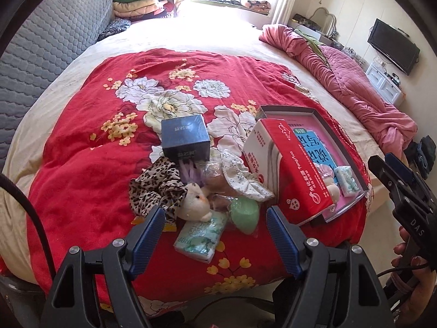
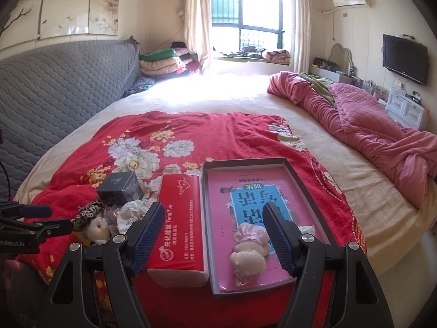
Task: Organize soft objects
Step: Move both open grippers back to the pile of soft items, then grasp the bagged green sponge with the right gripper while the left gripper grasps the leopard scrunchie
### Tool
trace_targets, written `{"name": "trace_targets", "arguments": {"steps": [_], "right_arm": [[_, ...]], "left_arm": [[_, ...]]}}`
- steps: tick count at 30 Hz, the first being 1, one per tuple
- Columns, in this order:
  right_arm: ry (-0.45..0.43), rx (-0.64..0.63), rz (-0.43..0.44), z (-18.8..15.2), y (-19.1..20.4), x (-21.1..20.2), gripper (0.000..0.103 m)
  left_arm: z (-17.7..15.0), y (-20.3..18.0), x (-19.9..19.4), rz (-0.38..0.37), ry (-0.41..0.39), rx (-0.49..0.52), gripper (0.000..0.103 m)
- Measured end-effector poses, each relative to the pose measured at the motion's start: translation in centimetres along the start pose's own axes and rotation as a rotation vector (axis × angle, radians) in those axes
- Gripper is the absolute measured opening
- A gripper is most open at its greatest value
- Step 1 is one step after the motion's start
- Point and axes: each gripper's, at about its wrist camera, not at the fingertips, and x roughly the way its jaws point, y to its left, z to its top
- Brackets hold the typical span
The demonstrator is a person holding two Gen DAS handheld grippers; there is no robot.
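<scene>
On the bed, the left wrist view shows a red floral blanket (image 1: 82, 164) carrying a heap of soft things: a leopard-print cloth (image 1: 155, 186), a small cream plush toy (image 1: 195, 201), a floral fabric piece (image 1: 243, 176), a green sponge-like pad (image 1: 244, 213) and a tissue pack (image 1: 200, 239). A dark box (image 1: 185, 138) sits just behind the heap, and a red tissue brick (image 1: 289, 169) leans against a shallow tray (image 1: 322, 114). The left claw (image 1: 215, 235) hovers low over the pack with jaws spread wide, holding nothing. These items look light and squashy; the plush is probably best pinched across its body, the pack across its short sides.

From the right wrist view, the tray (image 2: 297, 175) already holds a plush doll in a pink frill (image 2: 247, 248). The right claw (image 2: 211, 237) sits level above the tray's near end, jaws apart and empty, pointing along the bed.
</scene>
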Motion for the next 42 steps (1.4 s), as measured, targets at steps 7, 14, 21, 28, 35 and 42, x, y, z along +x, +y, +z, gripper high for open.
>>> {"name": "trace_targets", "arguments": {"steps": [7, 14, 21, 28, 35, 42], "right_arm": [[0.005, -0.051, 0.059, 0.2, 2.9, -0.1, 0.075], [0.03, -0.127, 0.103, -0.2, 6.3, 0.4, 0.075], [0.069, -0.189, 0.127, -1.1, 8.7, 1.6, 0.075], [0.126, -0.218, 0.16, -2.3, 10.0, 2.8, 0.075], [0.25, -0.176, 0.235, -4.3, 11.9, 4.5, 0.075], [0.327, -0.122, 0.196, -6.1, 13.6, 6.9, 0.076]], "left_arm": [[-0.3, 2.5, 0.0, 0.022, -0.006, -0.044, 0.076], [-0.7, 4.1, 0.0, 0.037, -0.016, -0.067, 0.076], [-1.2, 6.4, 1.0, 0.04, 0.005, -0.114, 0.076], [-1.7, 7.6, 2.1, 0.051, 0.023, -0.131, 0.076], [-2.1, 7.9, 3.0, 0.041, 0.036, -0.132, 0.076], [-2.4, 8.5, 3.8, 0.019, 0.037, -0.141, 0.076]]}}
